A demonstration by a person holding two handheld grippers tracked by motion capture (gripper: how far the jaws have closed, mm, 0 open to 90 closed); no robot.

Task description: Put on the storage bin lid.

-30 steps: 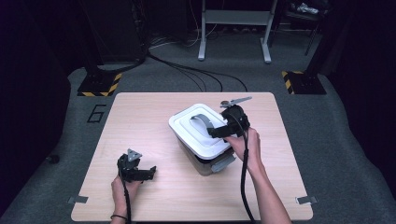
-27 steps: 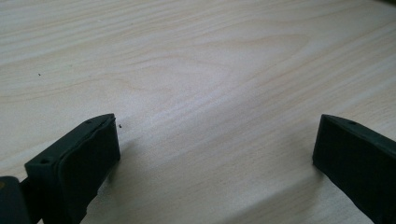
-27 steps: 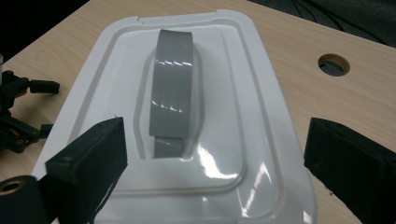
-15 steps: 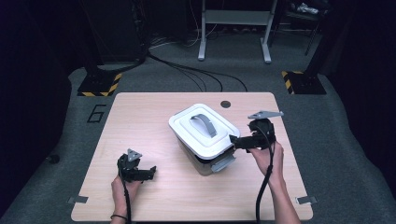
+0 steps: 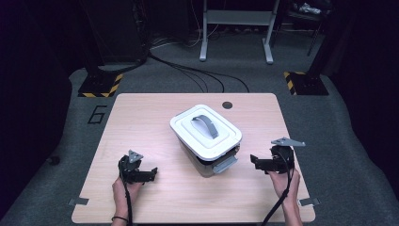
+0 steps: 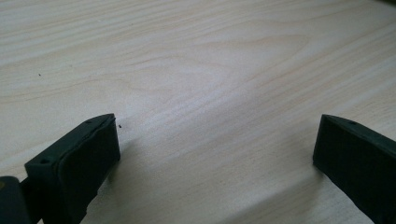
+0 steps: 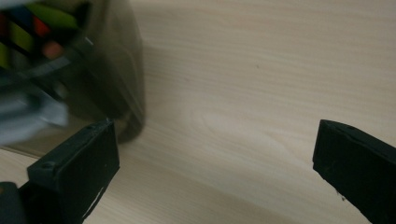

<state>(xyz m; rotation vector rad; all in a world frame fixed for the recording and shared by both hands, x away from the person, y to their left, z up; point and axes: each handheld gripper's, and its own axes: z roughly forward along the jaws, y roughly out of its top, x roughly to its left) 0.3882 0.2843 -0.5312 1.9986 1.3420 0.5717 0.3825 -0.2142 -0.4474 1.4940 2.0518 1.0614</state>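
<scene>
1. Dark floor surrounds the wooden table (image 5: 141, 117); the lidded box (image 5: 205, 137) sits at its middle, closed.
2. Nothing is held: left gripper (image 5: 151, 173) and right gripper (image 5: 254, 162) rest near the front edge, jaws apart.
3. Latching appears left undone.

Black left claw (image 5: 151, 174) and right claw (image 5: 254, 162), each with grey three-cornered top plate, black trailing cable; bare forearms, dark left wristband (image 5: 120, 218).

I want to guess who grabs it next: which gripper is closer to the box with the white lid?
Right. The right gripper sits just beside the box, near its grey latch, jaws open. The left gripper rests farther off, on the box's other side, jaws open over bare table.
</scene>
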